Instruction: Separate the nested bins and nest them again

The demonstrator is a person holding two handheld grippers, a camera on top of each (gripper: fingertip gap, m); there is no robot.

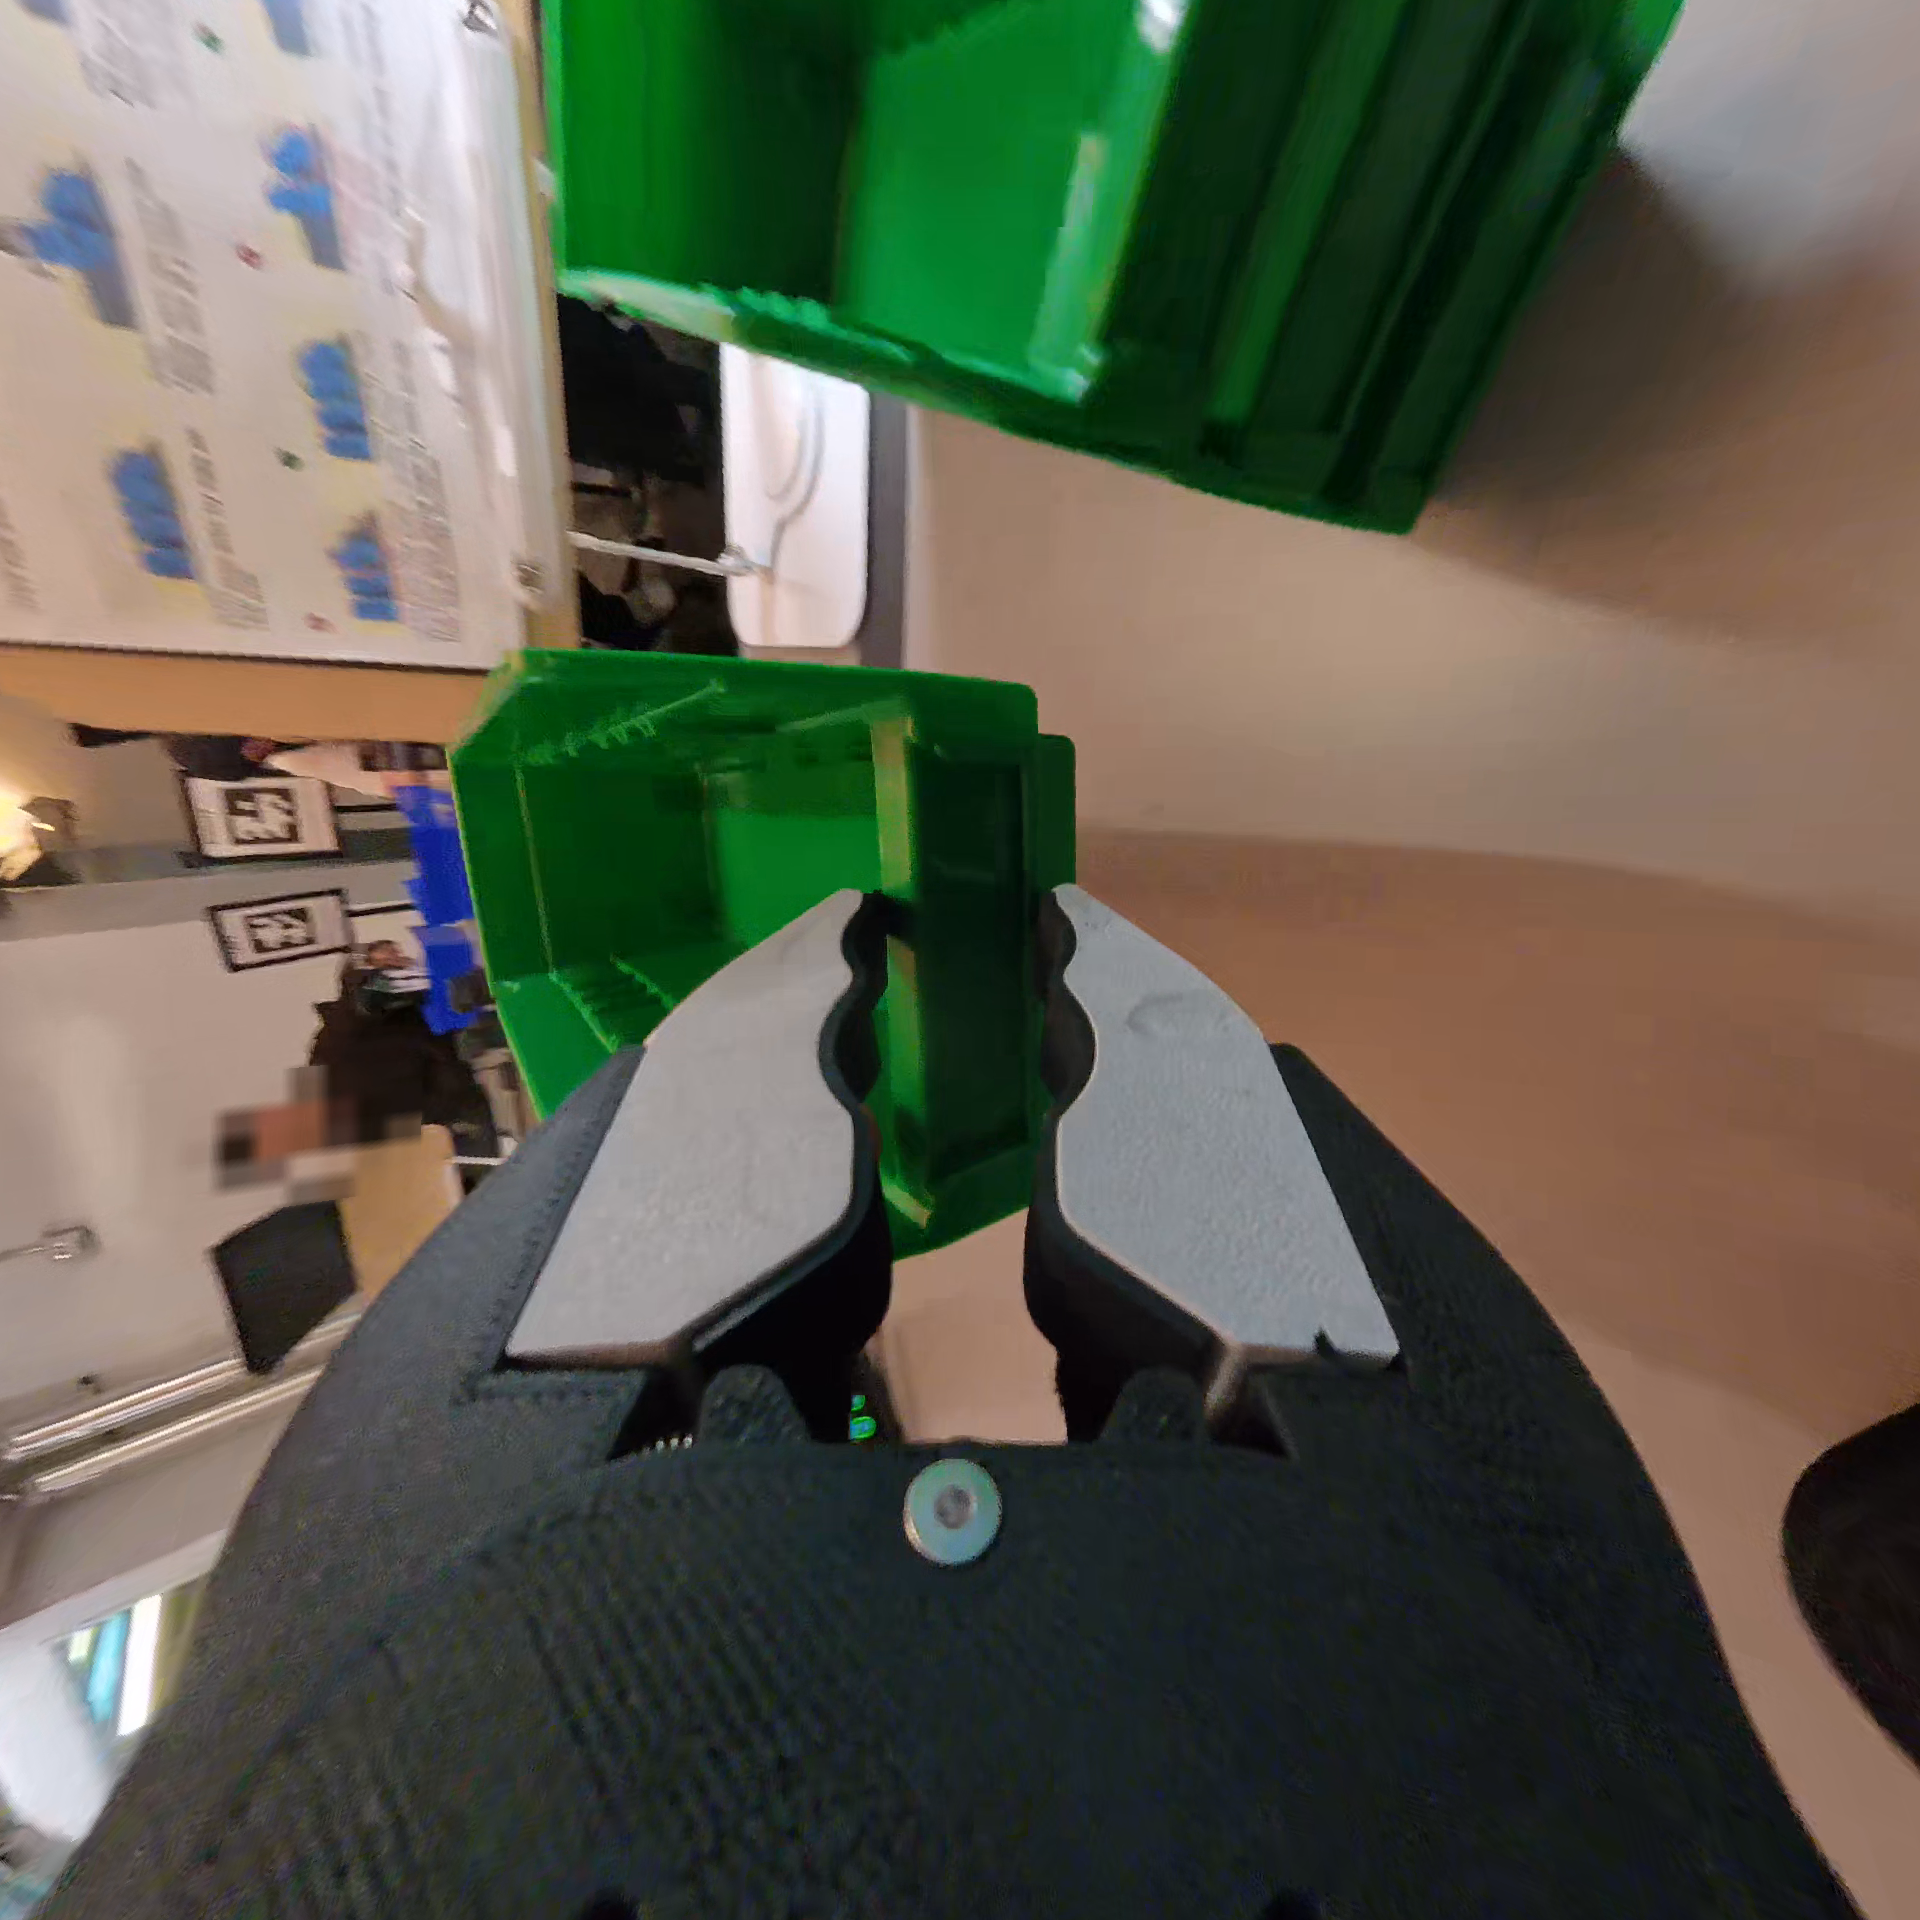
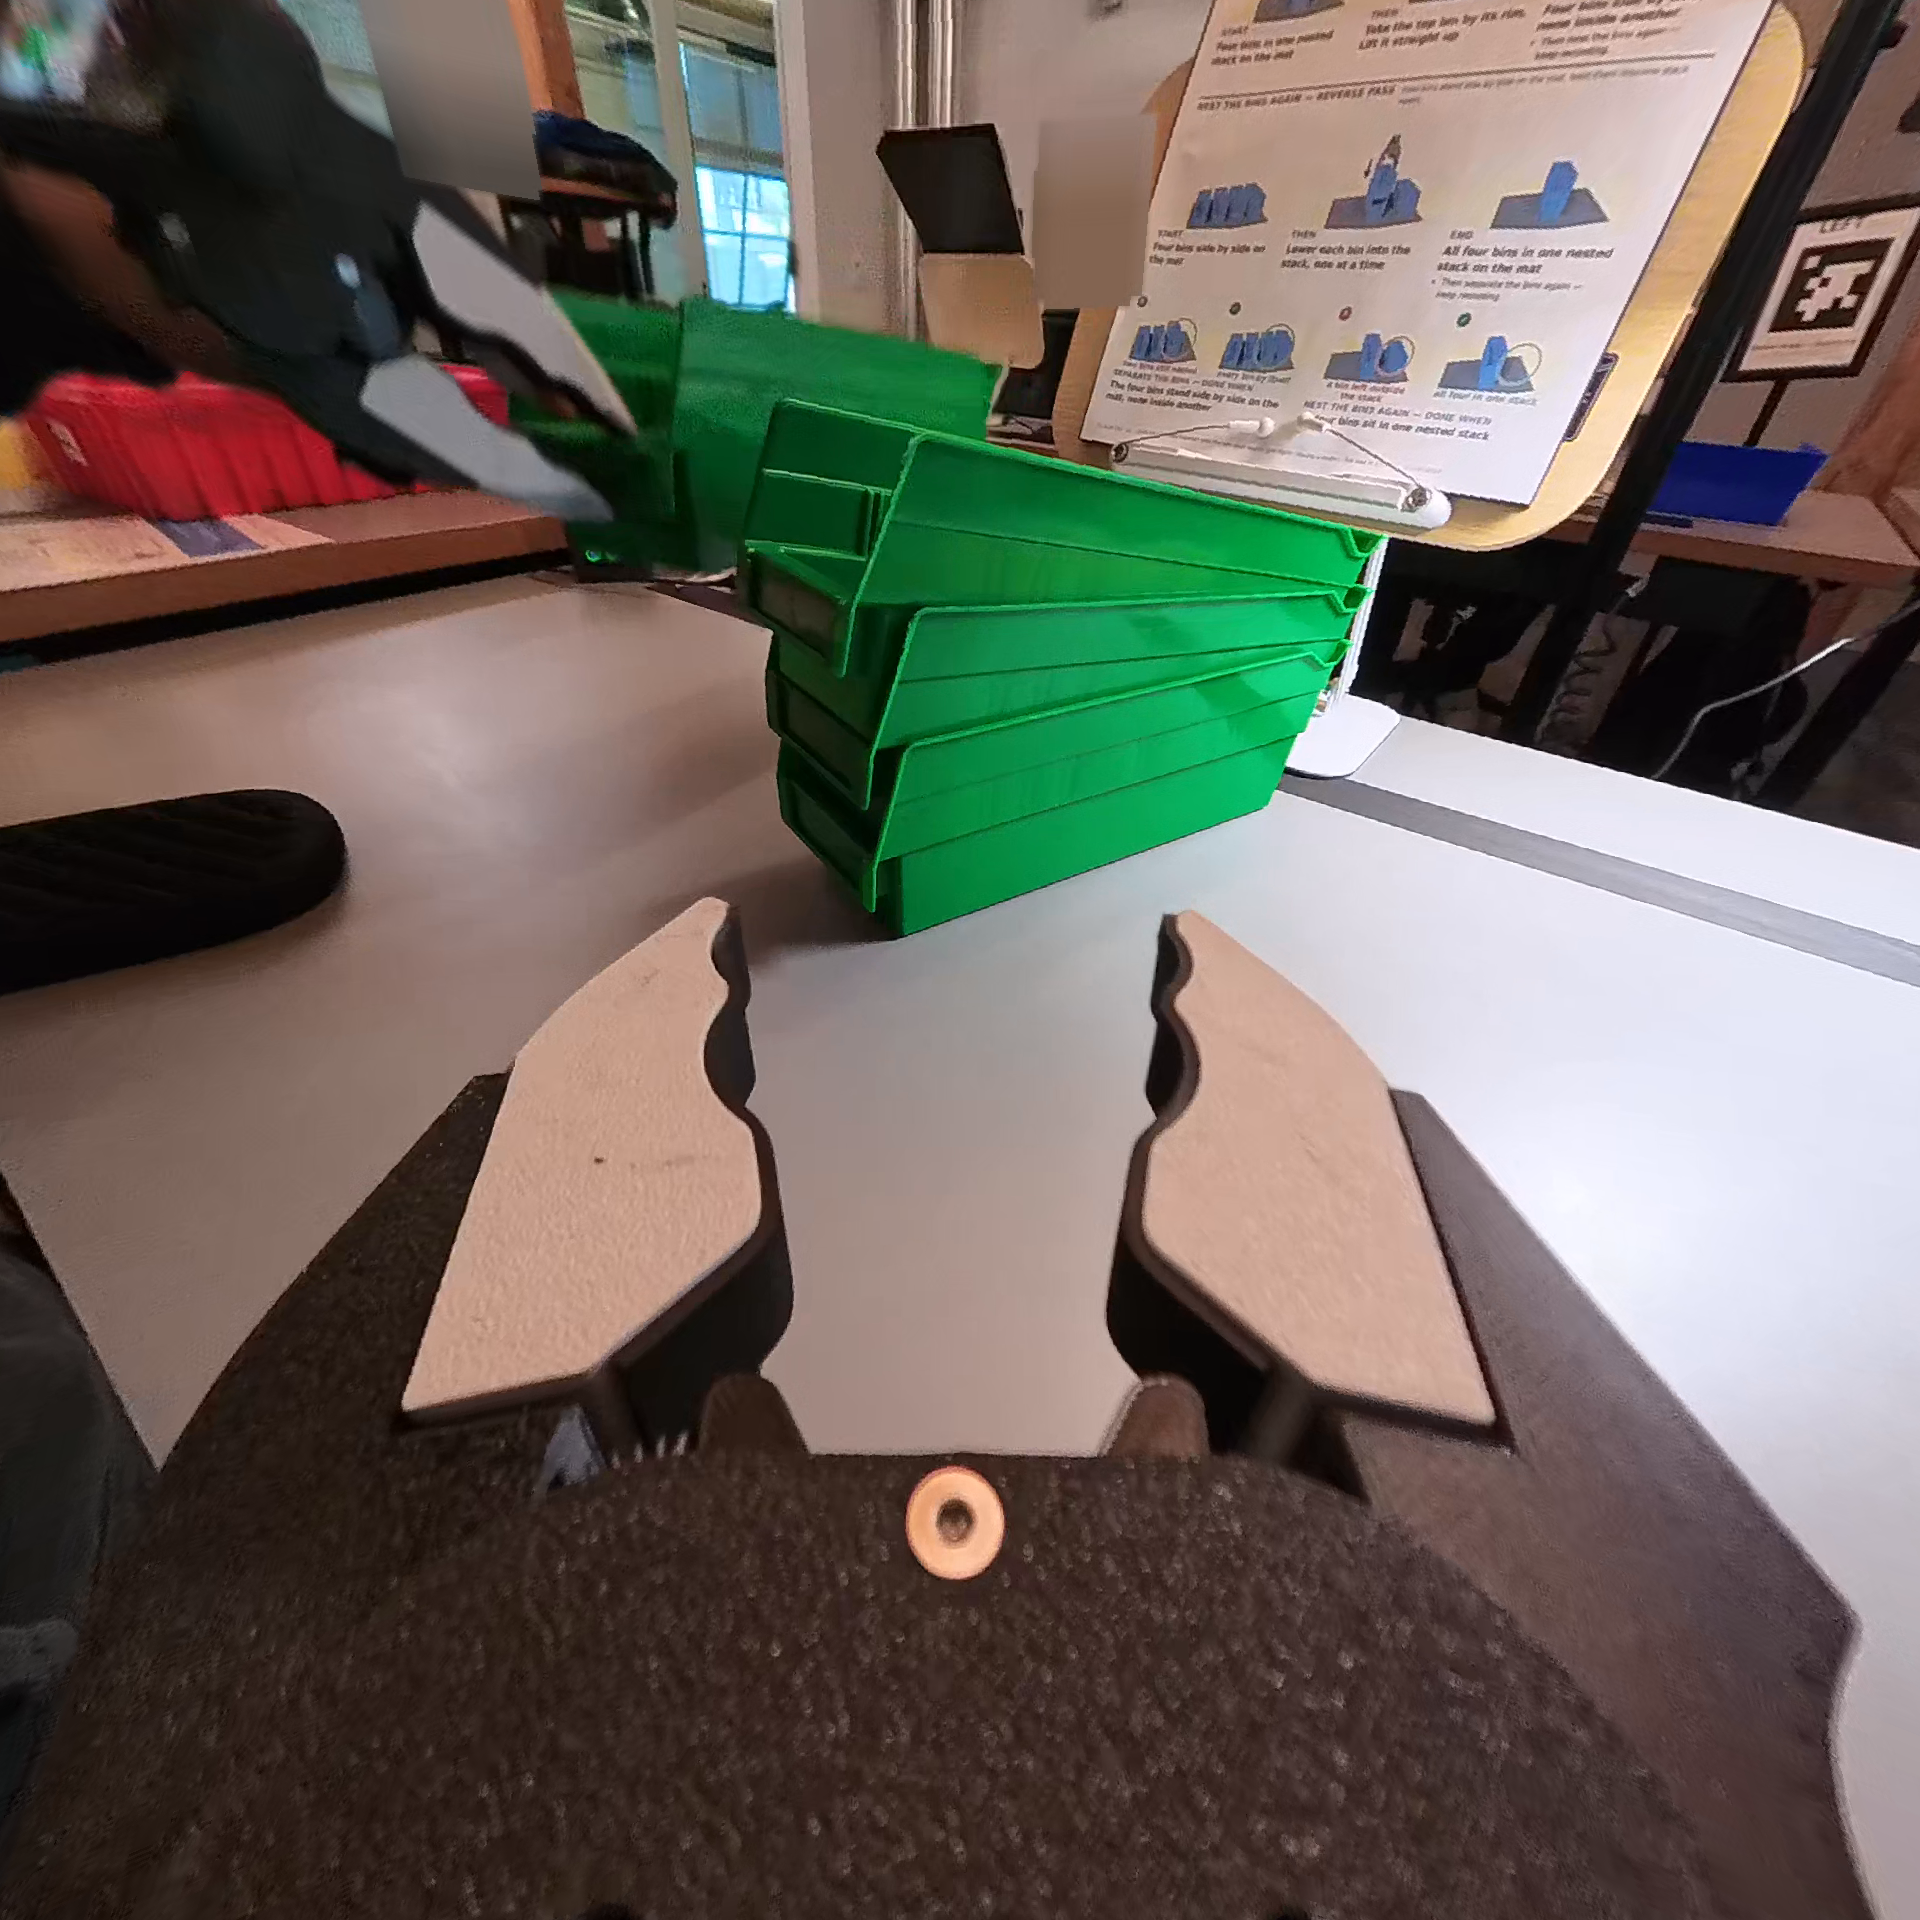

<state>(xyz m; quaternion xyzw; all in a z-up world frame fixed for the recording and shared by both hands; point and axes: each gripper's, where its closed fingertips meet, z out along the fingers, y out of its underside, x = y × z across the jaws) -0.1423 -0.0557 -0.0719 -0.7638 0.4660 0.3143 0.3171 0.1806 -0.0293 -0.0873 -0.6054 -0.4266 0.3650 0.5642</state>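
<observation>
Bins: one green bin (image 1: 748, 883) is pinched by its wall in my left gripper (image 1: 961, 925), clear of the stack (image 2: 1049, 707) on the surface (image 2: 1558, 1039). Right gripper (image 2: 951, 925) hangs open, empty. Looks like separating; next I'd set this one down beside the stack.

Two matching handheld grippers, black printed bodies with pale grey fingers

The left gripper (image 1: 961, 935) has a black shell with fine ribbed print lines, a round silver screw (image 1: 953, 1510) set at its centre, and two flat light-grey fingers (image 1: 717, 1164) edged by black pads with wavy, scalloped inner faces. The right gripper (image 2: 951, 935) is the same make: a coarser, pebbled dark shell, a washer-ringed screw (image 2: 954, 1524) in the middle, and beige-grey fingers (image 2: 613, 1164) with the same wavy black lining.
</observation>
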